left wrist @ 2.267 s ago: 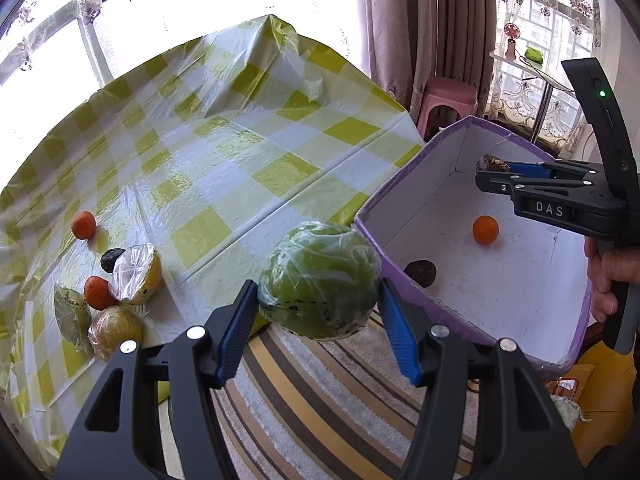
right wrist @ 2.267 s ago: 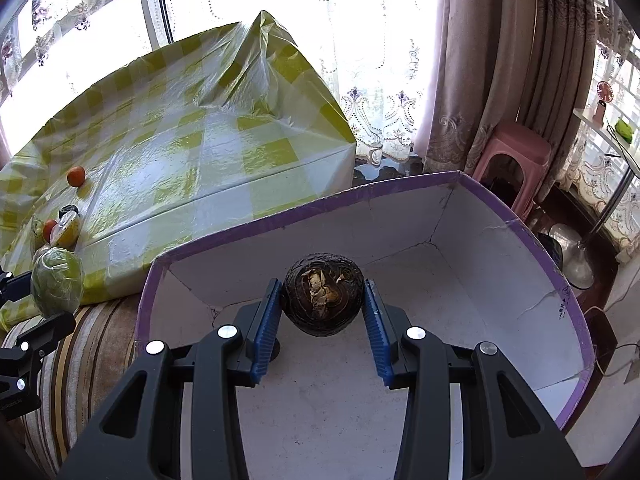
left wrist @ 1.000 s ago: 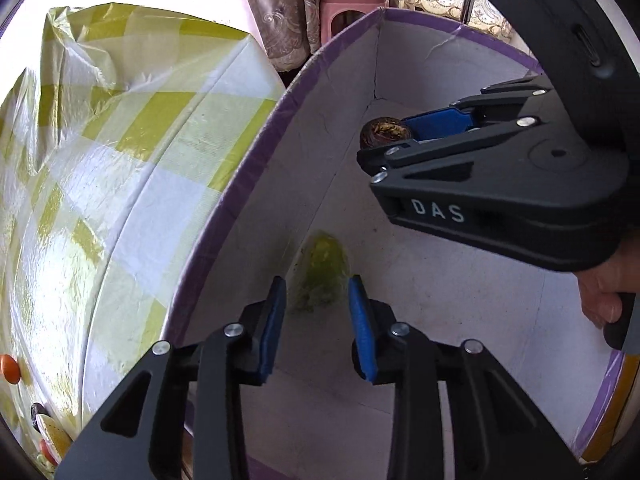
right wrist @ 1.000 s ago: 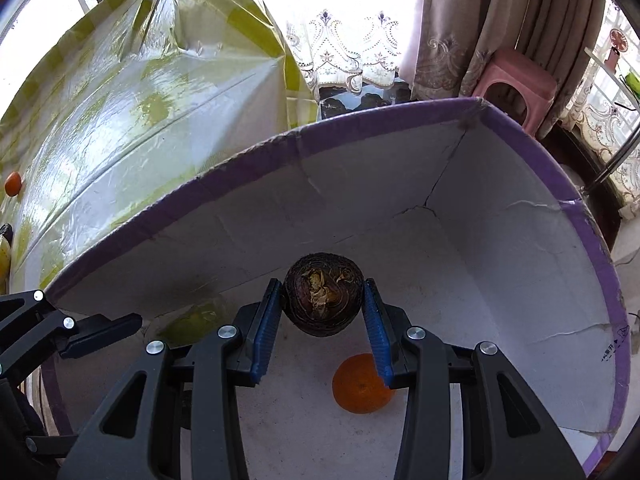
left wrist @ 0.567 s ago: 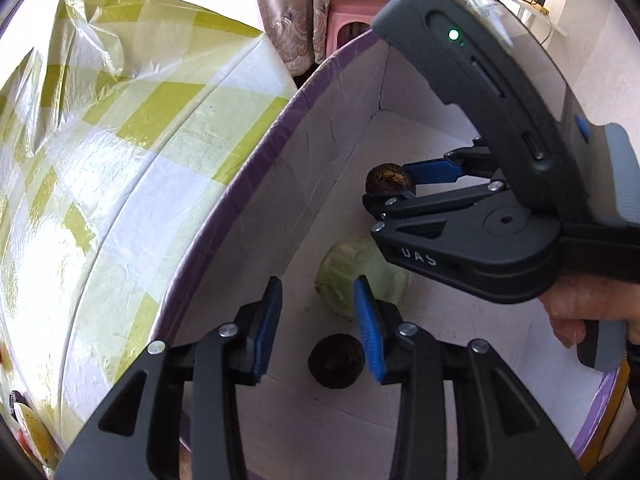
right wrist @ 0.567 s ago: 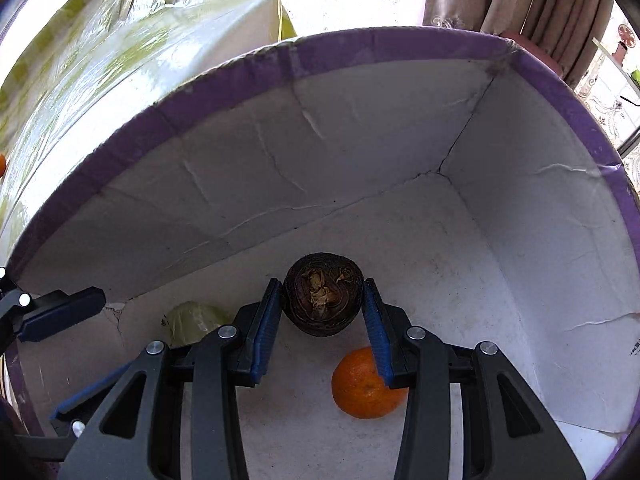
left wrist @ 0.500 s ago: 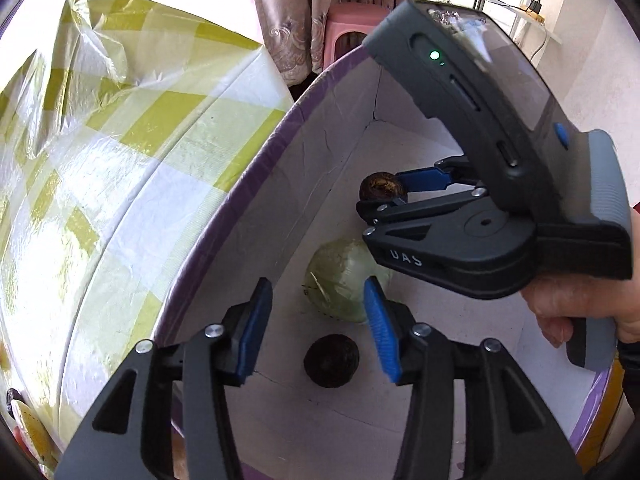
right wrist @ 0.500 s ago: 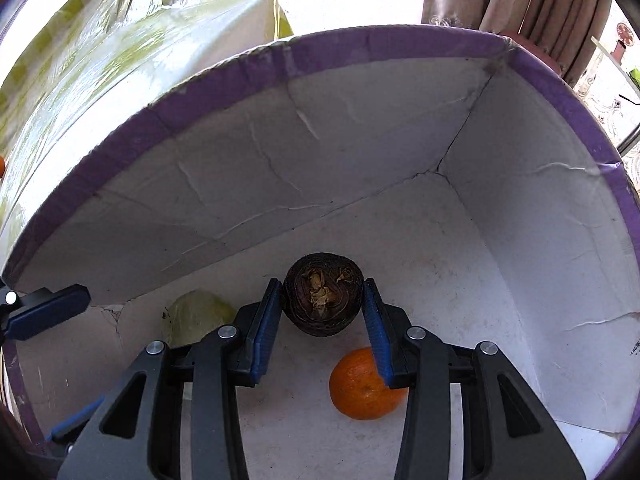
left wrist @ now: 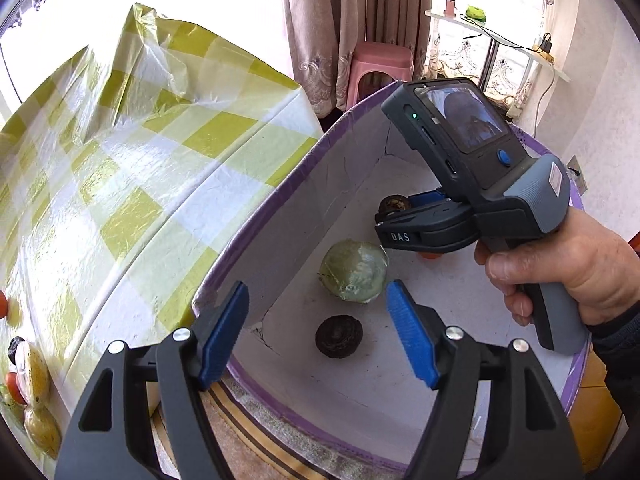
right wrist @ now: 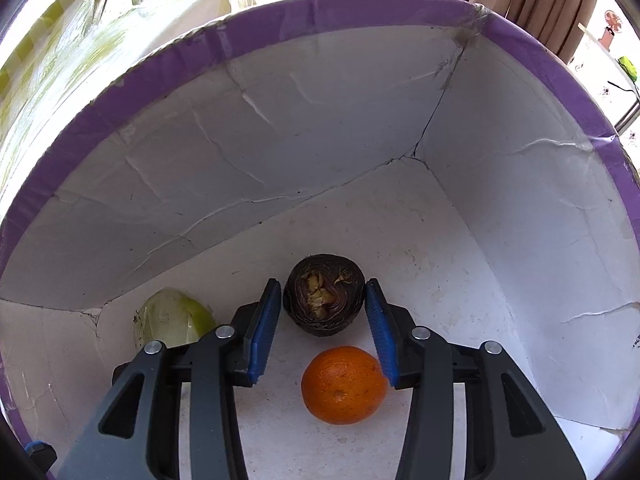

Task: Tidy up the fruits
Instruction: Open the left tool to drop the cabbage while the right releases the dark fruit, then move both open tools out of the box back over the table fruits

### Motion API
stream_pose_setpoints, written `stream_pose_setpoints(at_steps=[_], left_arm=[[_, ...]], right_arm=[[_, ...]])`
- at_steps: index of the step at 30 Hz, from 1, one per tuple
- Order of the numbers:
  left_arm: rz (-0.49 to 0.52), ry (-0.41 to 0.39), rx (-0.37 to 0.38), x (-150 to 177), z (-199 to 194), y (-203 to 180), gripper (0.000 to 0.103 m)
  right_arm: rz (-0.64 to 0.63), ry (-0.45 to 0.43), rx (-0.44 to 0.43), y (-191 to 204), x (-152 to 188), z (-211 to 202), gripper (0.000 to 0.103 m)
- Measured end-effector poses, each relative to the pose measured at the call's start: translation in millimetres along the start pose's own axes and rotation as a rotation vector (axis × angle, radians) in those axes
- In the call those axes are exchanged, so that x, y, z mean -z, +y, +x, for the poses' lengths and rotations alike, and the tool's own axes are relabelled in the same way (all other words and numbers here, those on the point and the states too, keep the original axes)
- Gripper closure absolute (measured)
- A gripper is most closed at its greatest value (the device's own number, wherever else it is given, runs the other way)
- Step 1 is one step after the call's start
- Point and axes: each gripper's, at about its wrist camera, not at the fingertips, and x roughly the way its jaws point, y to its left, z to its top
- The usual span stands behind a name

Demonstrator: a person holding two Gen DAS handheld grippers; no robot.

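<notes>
A purple-rimmed white box (left wrist: 256, 216) holds a green plastic-wrapped fruit (left wrist: 354, 272) and a dark round fruit (left wrist: 339, 336) on its floor. My left gripper (left wrist: 318, 320) hangs above the box's near corner. Its jaws are opening and nothing is between them. My right gripper (right wrist: 323, 286) is low inside the box (right wrist: 280, 20), its jaws opening. A second dark fruit (right wrist: 325, 300) rests on the floor between its pads, which stand just off its sides. An orange (right wrist: 344, 384) lies right behind that fruit, and the green fruit (right wrist: 172, 316) lies to the left.
A table with a yellow-check cloth (left wrist: 140, 180) stands left of the box, with several fruits (left wrist: 32, 372) at its near left edge. A person's hand (left wrist: 560, 264) holds the right gripper over the box. A pink stool (left wrist: 384, 60) stands beyond, and a striped rug (left wrist: 248, 420) lies below.
The green fruit left my left gripper and now lies in the box. The left gripper rose, pulled back and widened. My right gripper sank to the floor and its pads parted from the dark fruit.
</notes>
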Motion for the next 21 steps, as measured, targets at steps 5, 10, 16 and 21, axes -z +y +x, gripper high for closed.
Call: stream_pose_setpoints(at_steps=[5, 10, 16, 21], left_arm=[[-0.021, -0.018, -0.002, 7, -14, -1, 0.029], [-0.051, -0.039, -0.012, 12, -24, 8, 0.028], [-0.116, -0.061, -0.034, 28, -41, 24, 0.028], [-0.174, -0.080, -0.057, 39, -56, 43, 0.028]], right_arm=[[-0.011, -0.027, 0.038, 5, -1, -4, 0.030], [0.022, -0.081, 0.038, 6, 0, -18, 0.031], [0.047, -0.200, 0.024, 11, 3, -55, 0.030], [0.014, -0.292, 0.009, 12, 11, -99, 0.029]])
